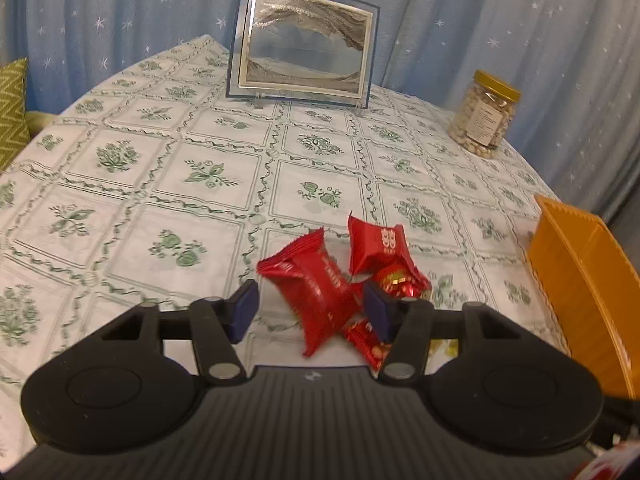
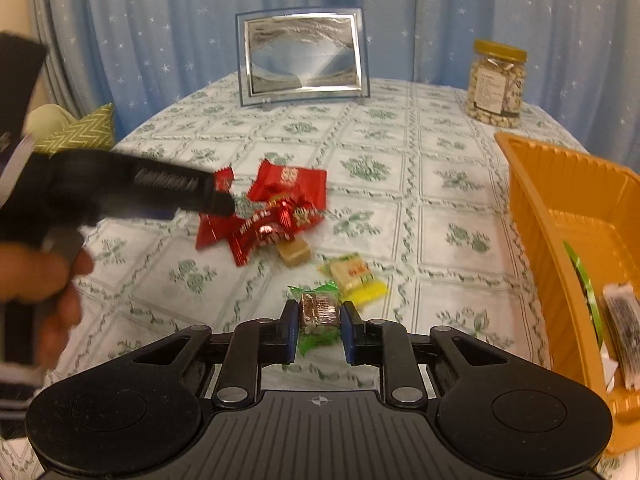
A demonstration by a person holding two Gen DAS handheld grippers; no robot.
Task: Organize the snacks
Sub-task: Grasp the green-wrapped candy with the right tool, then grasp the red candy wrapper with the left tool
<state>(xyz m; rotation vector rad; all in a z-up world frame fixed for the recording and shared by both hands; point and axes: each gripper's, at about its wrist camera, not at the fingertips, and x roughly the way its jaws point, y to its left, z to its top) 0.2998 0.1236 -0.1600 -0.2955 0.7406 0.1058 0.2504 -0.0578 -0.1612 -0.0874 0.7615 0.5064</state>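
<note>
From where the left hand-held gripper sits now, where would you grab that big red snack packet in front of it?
Grip the red snack packet across its puffed middle, coming from above and the near side. Its crimped ends flare out thin and would slip; the middle is narrower and sits between the pads of the left hand-held gripper. The neighbouring red packets crowd its right.

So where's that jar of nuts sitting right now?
The jar of nuts stands at the table's far right in both views, right of the framed sand picture and beyond the orange tray.
</note>
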